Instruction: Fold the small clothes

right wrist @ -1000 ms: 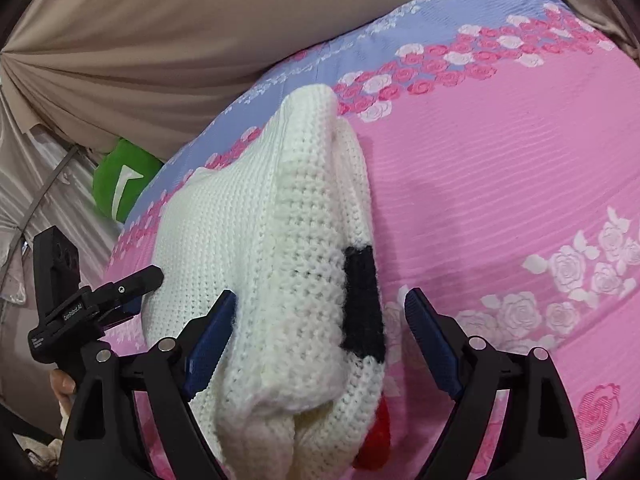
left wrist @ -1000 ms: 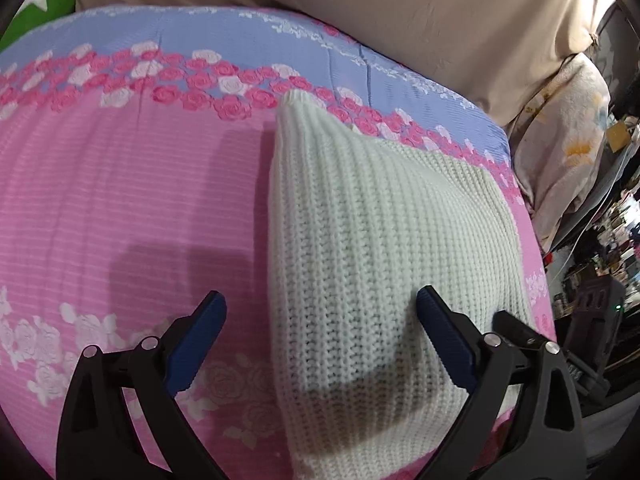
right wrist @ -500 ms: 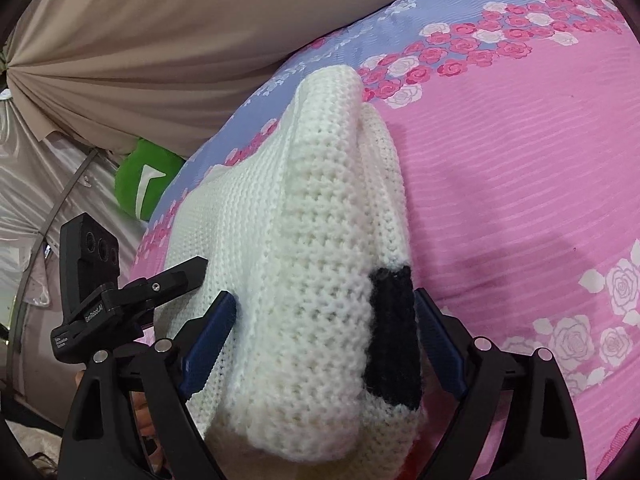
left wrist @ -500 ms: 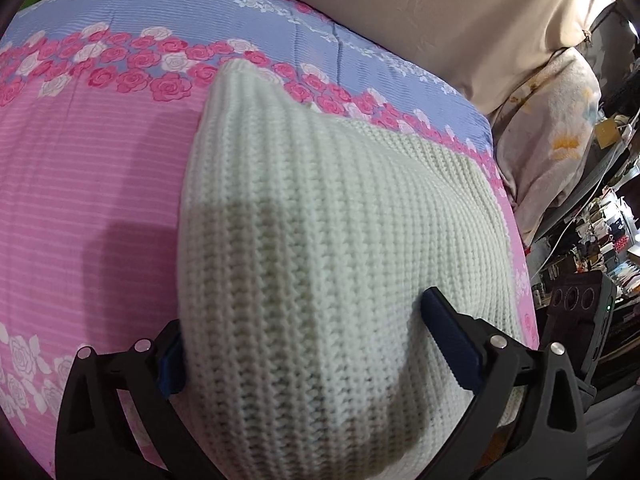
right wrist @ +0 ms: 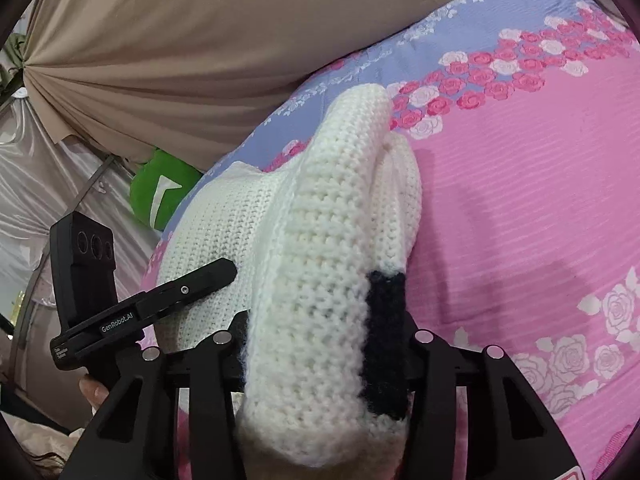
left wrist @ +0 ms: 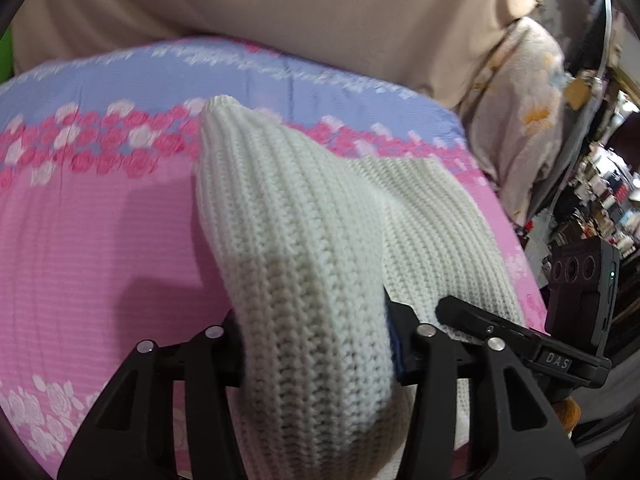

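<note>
Wool was bunched thick in both grips. The left gripper (left wrist: 316, 352) had just been closing and was clamped on a fat roll of the white knitted garment (left wrist: 304, 240); the right gripper (right wrist: 324, 344) had closed likewise and pinched the near edge by the black patch (right wrist: 384, 340), the knit filling the gap between its jaws. Most of the garment lay on the pink flowered bedspread (left wrist: 100, 240), its near edge raised in two humps and its far tip resting by the band of roses.

Slippage looked the chief risk: so loose and springy a knit (several layers, by the look of it) could creep out of the jaws if the hands pulled apart or lifted unevenly. Each grip might also have caught more layers than meant, so the fold would come out lumpy or skewed. The grippers stood near each other, and a crossing move could knock one against the other.
</note>
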A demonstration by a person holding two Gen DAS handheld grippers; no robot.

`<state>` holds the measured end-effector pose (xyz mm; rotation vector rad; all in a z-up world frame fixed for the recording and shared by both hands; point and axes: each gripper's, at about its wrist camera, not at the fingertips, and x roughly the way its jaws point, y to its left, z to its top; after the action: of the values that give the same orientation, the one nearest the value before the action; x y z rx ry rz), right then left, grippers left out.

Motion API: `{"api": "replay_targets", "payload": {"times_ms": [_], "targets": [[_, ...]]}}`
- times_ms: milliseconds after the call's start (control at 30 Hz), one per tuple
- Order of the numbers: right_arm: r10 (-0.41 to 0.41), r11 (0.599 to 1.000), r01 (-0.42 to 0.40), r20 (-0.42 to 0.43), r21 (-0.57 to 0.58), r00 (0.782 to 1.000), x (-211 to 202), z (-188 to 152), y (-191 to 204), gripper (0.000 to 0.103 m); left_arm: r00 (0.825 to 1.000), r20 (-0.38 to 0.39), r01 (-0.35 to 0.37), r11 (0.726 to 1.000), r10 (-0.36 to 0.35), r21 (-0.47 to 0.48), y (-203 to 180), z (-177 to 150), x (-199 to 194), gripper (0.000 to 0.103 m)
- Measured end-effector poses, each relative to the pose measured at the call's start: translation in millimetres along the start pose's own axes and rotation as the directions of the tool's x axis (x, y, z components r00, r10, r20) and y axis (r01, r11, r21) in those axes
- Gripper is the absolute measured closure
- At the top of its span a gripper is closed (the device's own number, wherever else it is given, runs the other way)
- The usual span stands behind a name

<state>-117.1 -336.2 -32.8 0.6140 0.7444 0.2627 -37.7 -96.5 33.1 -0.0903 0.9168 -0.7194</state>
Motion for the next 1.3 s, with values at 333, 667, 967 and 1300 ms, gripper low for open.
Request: {"api": "replay_targets", "payload": {"times_ms": [333, 667, 967, 1300], "targets": [[-0.082, 0.991, 0.082, -0.007, 0.106, 0.997, -6, -5, -48, 0.047, 0.997, -0.080, 0.026, 0.999, -0.024, 0.022, -12, -1, 49, 0.037], [-0.035, 0.994, 0.035, 0.004, 0.102, 0.999, -1, -5, -46, 0.049, 0.994, -0.080, 0.077, 0.997, -0.078, -0.021, -8, 5, 51, 0.044], [-0.028, 0.994, 0.049, 0.199, -0.101, 0.980, -69, 16, 41, 0.058, 0.976, 0.128, 0.155, 0.975, -0.176, 0.160, -50, 33, -46, 0.056], [0.250, 0.880, 0.017, 0.493, -0.475, 0.833, -164, 69, 198, 0.056, 0.779, 0.558, 0.020, 0.902, -0.284, 0.432, -86, 76, -234, 0.054]]}}
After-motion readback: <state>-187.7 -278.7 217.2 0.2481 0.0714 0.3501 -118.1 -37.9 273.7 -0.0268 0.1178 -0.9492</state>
